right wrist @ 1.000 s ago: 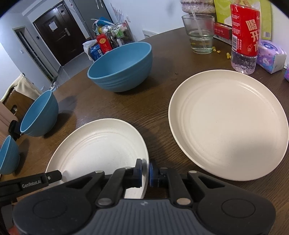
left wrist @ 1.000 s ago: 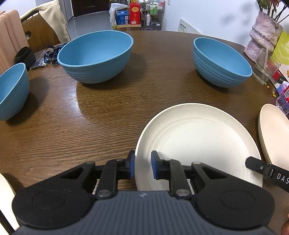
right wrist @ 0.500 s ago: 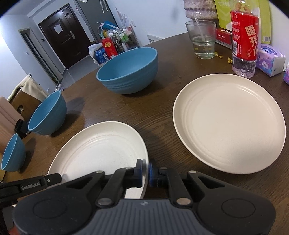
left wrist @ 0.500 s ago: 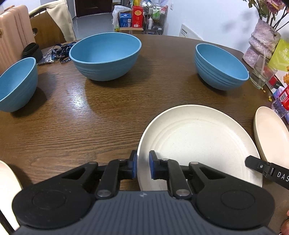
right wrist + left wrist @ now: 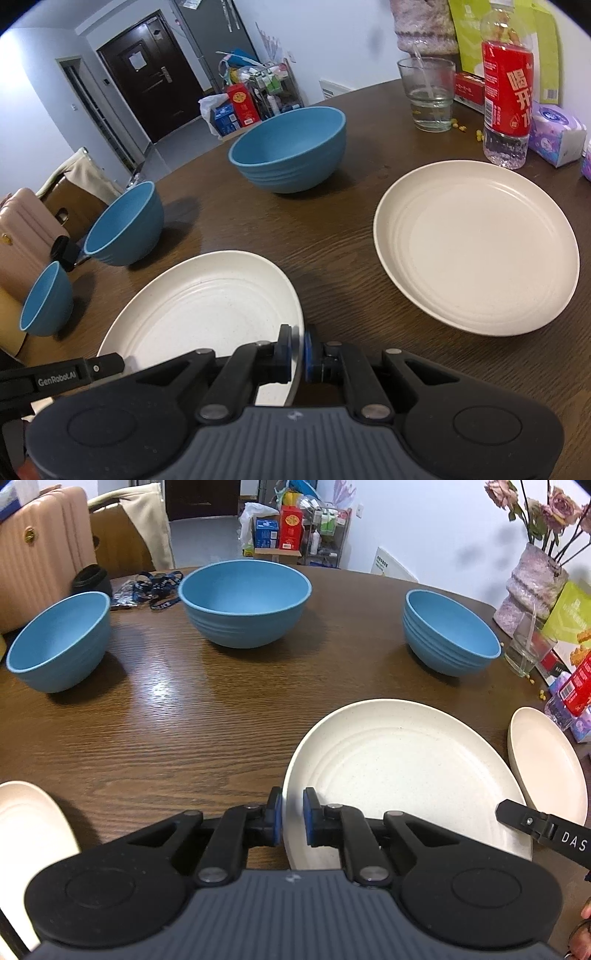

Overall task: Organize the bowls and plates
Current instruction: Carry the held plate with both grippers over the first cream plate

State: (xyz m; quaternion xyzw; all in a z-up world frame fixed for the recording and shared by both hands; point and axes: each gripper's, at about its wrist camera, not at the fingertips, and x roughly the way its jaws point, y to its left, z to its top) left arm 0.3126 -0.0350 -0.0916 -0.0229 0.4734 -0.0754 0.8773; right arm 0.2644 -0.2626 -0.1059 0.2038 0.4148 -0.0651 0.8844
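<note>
Since the earlier frames both grippers have risen with the cream plate (image 5: 402, 771) pinched between them, and the far bowls now sit lower in each view; the left gripper (image 5: 292, 821) has just closed the last bit onto the plate's left rim, its blue pads (image 5: 306, 819) clamped on either side of the edge; the right gripper (image 5: 297, 354) is likewise clamped on the opposite rim, so the plate hangs between the two over the wooden table (image 5: 166, 716); just right of it lies a second cream plate (image 5: 476, 247), flat on the table; another pale plate's edge (image 5: 26, 823) shows at the lower left of the left view; further off stand three blue bowls, a large bowl (image 5: 245, 603) in the middle, a medium bowl (image 5: 448, 633) to the right, a third bowl (image 5: 61, 642) to the left; beyond the second plate stand a drinking glass (image 5: 430, 94) and a red-labelled bottle (image 5: 508, 88).
</note>
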